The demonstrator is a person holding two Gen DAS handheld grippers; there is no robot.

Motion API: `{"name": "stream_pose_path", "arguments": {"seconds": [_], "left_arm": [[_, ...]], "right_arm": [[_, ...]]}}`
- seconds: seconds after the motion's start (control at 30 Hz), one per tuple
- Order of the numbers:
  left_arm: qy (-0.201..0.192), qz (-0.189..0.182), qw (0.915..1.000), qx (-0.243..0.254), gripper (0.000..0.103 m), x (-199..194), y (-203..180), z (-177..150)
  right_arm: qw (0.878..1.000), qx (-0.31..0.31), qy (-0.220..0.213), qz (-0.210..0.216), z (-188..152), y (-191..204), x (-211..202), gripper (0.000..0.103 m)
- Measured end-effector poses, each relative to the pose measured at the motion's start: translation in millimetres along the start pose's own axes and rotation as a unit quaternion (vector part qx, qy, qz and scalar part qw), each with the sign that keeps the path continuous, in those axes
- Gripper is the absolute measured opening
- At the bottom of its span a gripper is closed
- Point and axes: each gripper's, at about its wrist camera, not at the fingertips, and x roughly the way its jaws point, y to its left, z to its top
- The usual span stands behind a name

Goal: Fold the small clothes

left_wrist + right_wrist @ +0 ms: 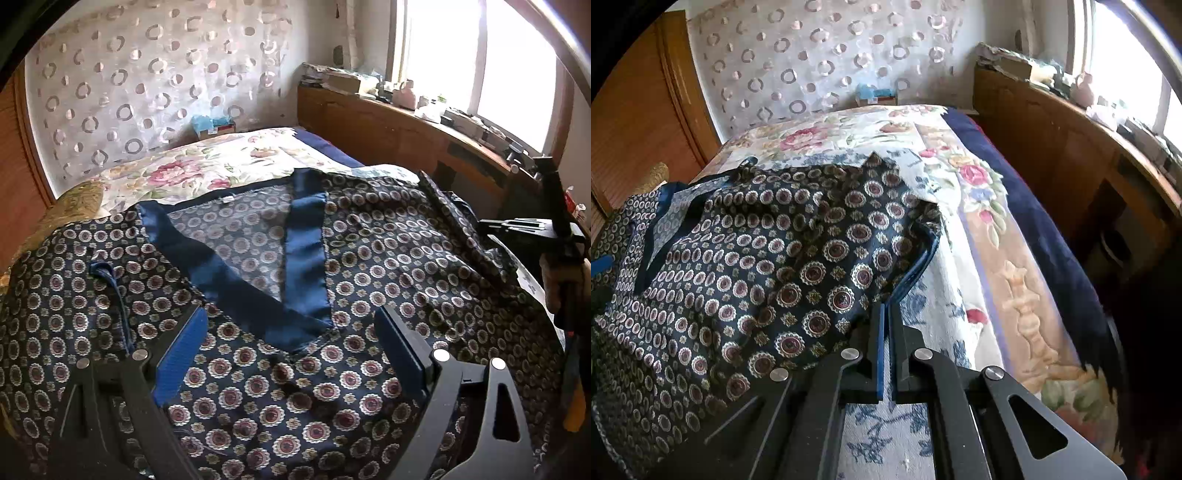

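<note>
Black right gripper (886, 314) tilts downward, pinching patterned garment (768, 258) hem.

Small bedroom, daylight pouring in. Back wall (147, 81) covered in pale wallpaper with ring and dot pattern. Wooden panel (635, 110) on left side, warm orange-brown. Bed takes up most of room, floral bedspread (827, 136) in cream with pink roses, dark blue blanket (1027, 206) along far edge. Blue box (212, 123) sits by wall past bed. Long wooden cabinet (369, 129) under window (476, 59), its top cluttered with small stuff, too blurry to name. Window blown out white
</note>
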Motion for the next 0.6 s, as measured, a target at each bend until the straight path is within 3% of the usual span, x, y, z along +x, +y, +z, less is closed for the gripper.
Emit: {"name": "stream_pose_path", "arguments": {"seconds": [0.37, 0.6], "left_arm": [[-0.012, 0.022, 0.9995, -0.019, 0.092, -8.0, 22.1, 4.0], [-0.020, 0.030, 0.9989, -0.030, 0.092, -12.6, 32.7, 5.8]], "right_arm": [[0.995, -0.045, -0.058, 0.066, 32.1, 60.1, -12.9, 0.001], [0.988, -0.081, -0.050, 0.124, 31.9, 99.9, -3.5, 0.001]]}}
